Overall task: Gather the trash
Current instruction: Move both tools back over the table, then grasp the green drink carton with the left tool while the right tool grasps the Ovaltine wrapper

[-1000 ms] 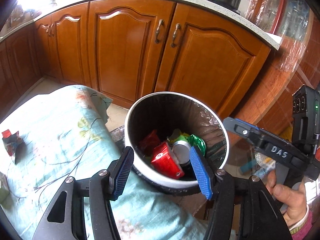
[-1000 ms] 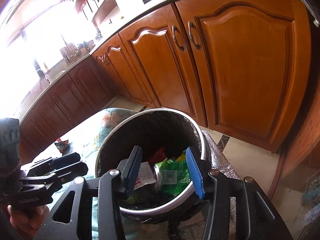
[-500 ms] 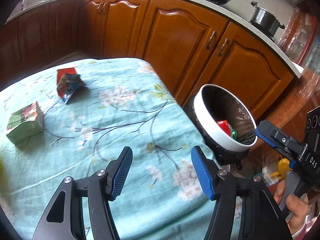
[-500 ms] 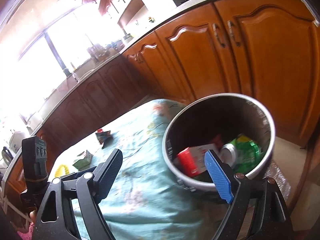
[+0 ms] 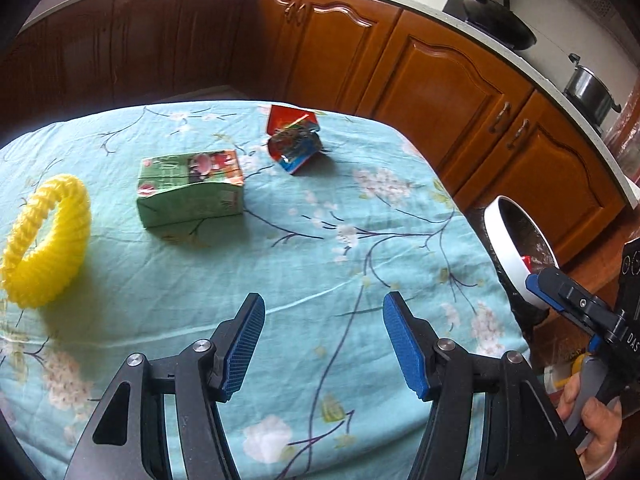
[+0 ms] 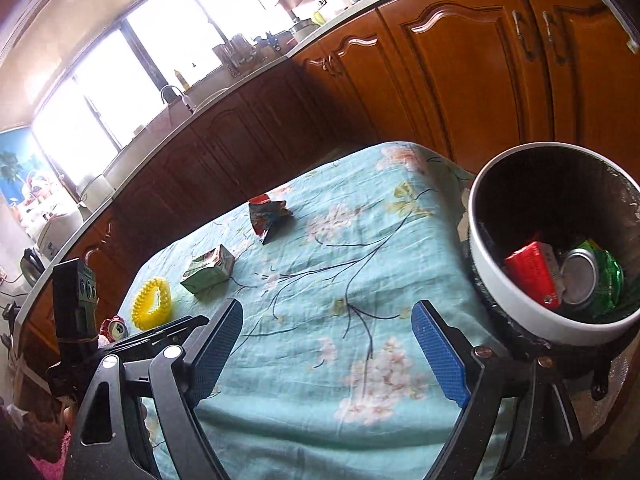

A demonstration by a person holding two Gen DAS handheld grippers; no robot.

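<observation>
Both grippers are seen open with nothing between the blue pads: the left gripper (image 5: 322, 344) is partly open, and the right gripper (image 6: 326, 354) is spread wide. Both are held above the near part of the table (image 5: 360, 360), which is covered by a blue flowered cloth.

The trash bin (image 6: 492, 280) is placed just beside the table's right edge, close to the right gripper. A red box and a can are already seen inside it.

A yellow ring (image 5: 44, 240) is seen at the far left of the table. The green carton (image 5: 190, 188) is laid on its side ahead of the left gripper and a bit to the left, with its long side running left to right. The crumpled wrapper (image 5: 294, 142) is found farther back, near the far edge.

The left gripper is judged nearer to the carton, so it would likely be reached first.
</observation>
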